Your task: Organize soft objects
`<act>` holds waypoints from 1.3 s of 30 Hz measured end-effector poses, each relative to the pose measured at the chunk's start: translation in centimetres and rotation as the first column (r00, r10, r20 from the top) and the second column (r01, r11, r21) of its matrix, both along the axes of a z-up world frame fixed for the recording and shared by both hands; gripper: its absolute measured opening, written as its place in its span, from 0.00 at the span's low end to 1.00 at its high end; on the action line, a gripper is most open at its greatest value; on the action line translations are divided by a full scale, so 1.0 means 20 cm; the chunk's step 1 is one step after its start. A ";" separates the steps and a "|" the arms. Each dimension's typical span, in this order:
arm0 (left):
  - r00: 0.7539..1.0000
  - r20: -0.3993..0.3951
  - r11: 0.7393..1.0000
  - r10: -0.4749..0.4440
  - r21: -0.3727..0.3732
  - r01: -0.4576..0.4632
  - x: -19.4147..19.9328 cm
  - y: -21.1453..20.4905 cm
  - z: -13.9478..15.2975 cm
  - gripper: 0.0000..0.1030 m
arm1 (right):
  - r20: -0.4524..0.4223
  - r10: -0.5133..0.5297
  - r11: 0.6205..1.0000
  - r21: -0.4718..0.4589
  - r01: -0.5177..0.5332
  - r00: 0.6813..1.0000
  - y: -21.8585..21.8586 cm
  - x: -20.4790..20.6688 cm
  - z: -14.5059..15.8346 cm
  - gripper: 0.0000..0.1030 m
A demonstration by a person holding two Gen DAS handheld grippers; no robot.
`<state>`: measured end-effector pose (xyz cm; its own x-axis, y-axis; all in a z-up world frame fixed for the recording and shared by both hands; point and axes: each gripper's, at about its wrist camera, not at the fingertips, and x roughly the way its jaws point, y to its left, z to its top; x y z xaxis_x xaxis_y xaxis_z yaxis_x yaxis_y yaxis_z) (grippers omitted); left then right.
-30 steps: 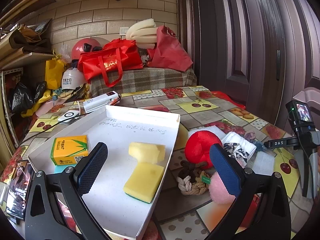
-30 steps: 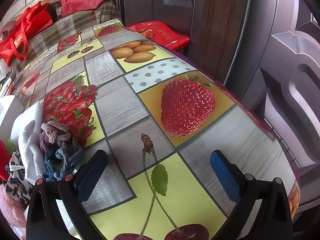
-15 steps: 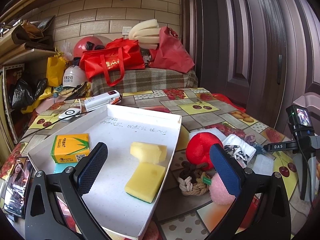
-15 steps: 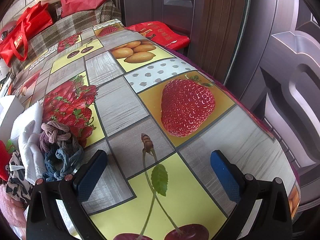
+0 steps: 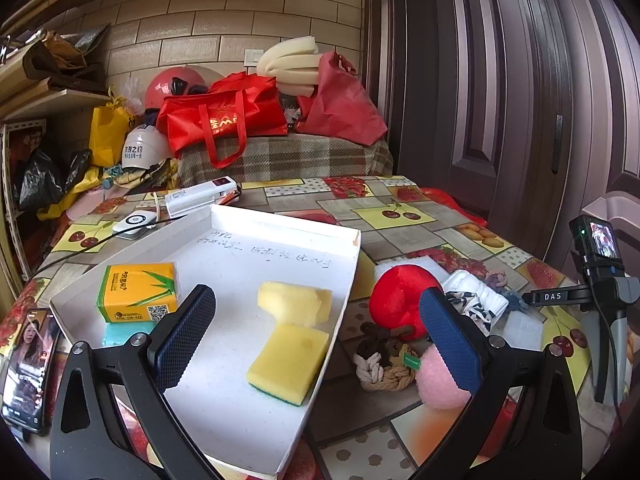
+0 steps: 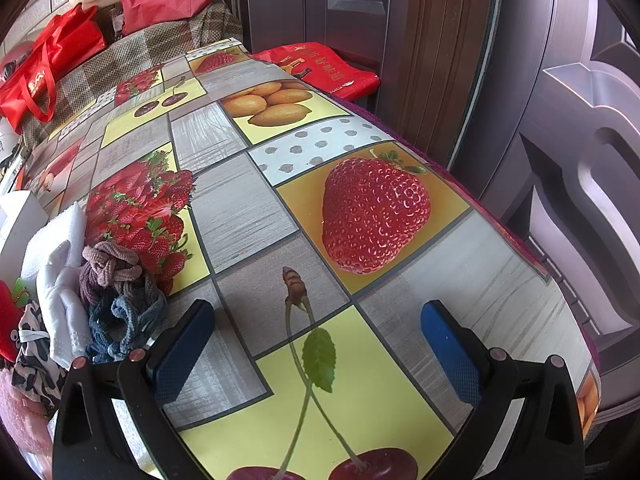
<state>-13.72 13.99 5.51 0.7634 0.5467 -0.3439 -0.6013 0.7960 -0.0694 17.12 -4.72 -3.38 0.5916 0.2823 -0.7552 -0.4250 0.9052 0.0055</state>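
A white cardboard tray (image 5: pixel 280 232) lies on the table and holds two yellow sponges (image 5: pixel 290 362), a yellow tissue pack (image 5: pixel 138 292) and a pale blue block under it. Right of the tray lie a red plush toy (image 5: pixel 400 296), a rope knot (image 5: pixel 384 364), a pink puff (image 5: pixel 438 380) and white and patterned cloths (image 5: pixel 476 304). My left gripper (image 5: pixel 316 336) is open and empty, above the tray's near right part. My right gripper (image 6: pixel 318 344) is open and empty over bare tablecloth; knotted hair ties (image 6: pixel 116 292) and a white cloth (image 6: pixel 60 280) lie to its left.
A phone (image 5: pixel 28 364) lies at the table's left edge. A white box (image 5: pixel 200 198) and a round white device (image 5: pixel 134 222) sit behind the tray. The right gripper's handle with its camera (image 5: pixel 598 264) stands at the right. Red bags (image 5: pixel 224 120) sit behind the table.
The left gripper has drawn back and risen slightly, so the tray and toys sit a little lower in view. The right gripper has not moved.
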 end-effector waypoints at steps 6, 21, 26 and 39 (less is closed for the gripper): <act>1.000 -0.001 1.000 -0.002 0.001 0.002 0.00 0.01 0.00 1.00 | 0.000 0.000 1.000 0.000 0.000 1.000 -0.01 0.00 0.00 1.00; 1.000 0.003 1.000 -0.009 -0.004 0.009 0.00 0.01 0.00 1.00 | 0.000 -0.001 1.000 -0.001 0.001 1.000 0.00 0.00 0.00 1.00; 1.000 0.003 1.000 -0.008 -0.004 0.008 0.00 0.01 0.00 1.00 | 0.000 -0.001 1.000 -0.001 0.001 1.000 0.00 0.00 0.00 1.00; 1.000 0.004 1.000 -0.011 -0.003 0.011 -0.01 0.00 -0.01 1.00 | -0.001 0.000 1.000 -0.001 0.000 1.000 0.00 0.00 0.00 1.00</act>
<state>-13.83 13.96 5.24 0.7708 0.5374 -0.3422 -0.5922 0.8024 -0.0737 17.12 -4.64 -3.32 0.5908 0.2813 -0.7562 -0.4247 0.9053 0.0050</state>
